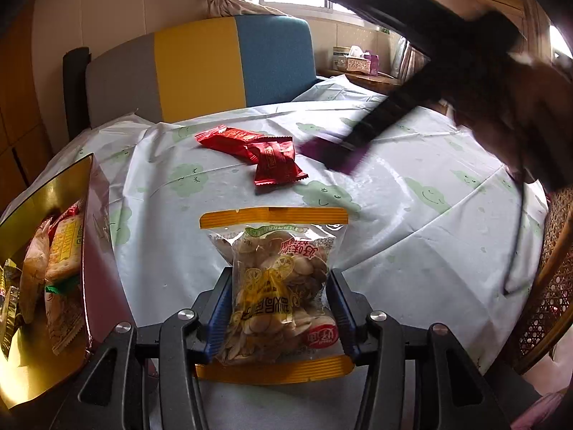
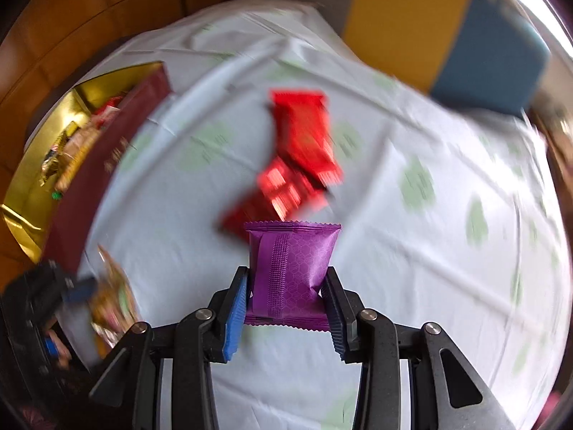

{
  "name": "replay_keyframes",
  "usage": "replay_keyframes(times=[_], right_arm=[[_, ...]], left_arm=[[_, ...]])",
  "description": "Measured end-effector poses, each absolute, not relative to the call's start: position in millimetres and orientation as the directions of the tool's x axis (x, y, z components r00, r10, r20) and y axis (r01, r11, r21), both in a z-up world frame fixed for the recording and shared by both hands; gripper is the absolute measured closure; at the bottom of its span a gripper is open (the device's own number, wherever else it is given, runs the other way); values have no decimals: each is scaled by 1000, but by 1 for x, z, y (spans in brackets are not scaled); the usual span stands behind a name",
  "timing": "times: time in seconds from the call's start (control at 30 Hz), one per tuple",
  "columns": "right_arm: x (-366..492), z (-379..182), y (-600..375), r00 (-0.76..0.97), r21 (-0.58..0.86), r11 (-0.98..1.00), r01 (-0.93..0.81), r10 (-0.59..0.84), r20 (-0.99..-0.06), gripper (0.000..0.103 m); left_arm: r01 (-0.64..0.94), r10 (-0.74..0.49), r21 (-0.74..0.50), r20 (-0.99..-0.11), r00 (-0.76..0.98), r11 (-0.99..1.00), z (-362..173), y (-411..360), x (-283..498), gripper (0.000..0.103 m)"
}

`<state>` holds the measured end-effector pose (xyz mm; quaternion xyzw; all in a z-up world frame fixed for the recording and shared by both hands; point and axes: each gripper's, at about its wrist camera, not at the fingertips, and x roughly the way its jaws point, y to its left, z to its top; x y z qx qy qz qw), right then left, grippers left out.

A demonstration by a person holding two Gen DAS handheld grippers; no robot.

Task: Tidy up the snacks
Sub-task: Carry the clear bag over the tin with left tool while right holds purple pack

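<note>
My left gripper (image 1: pixel 279 279) is shut on a clear bag of seeds (image 1: pixel 275 251) with yellow sealed ends, held just above the table. My right gripper (image 2: pixel 286 276) is shut on a purple snack packet (image 2: pixel 292 261), its pads pressing both sides. In the left wrist view that purple packet (image 1: pixel 329 154) appears blurred at the right gripper's tip, beside the red packets. Two red packets (image 1: pixel 250 147) lie overlapping on the tablecloth; in the right wrist view the red packets (image 2: pixel 301 143) lie just beyond the purple one. An open box (image 1: pixel 96 222) with a gold inside stands at the left and holds several snacks.
The round table carries a pale cloth (image 1: pixel 412 215) with green cloud prints. A grey, yellow and blue chair back (image 1: pixel 200 68) stands behind it, and a wicker chair (image 1: pixel 551 286) at the right edge. The box's maroon wall (image 2: pixel 118 132) shows left in the right wrist view.
</note>
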<state>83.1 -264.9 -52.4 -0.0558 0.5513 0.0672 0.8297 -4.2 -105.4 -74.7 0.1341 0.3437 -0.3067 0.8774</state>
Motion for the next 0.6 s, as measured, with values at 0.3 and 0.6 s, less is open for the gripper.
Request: replay_keyframes(times=[0.3, 0.6], right_arm=[[74, -77, -276, 364, -28, 994, -104, 11, -931, 62], [76, -78, -262, 371, -75, 989, -124, -24, -928, 62]], left_arm=[[608, -393, 47, -723, 568, 793, -75, -116, 4, 51], [574, -336, 55, -763, 552, 817, -71, -123, 8, 52]])
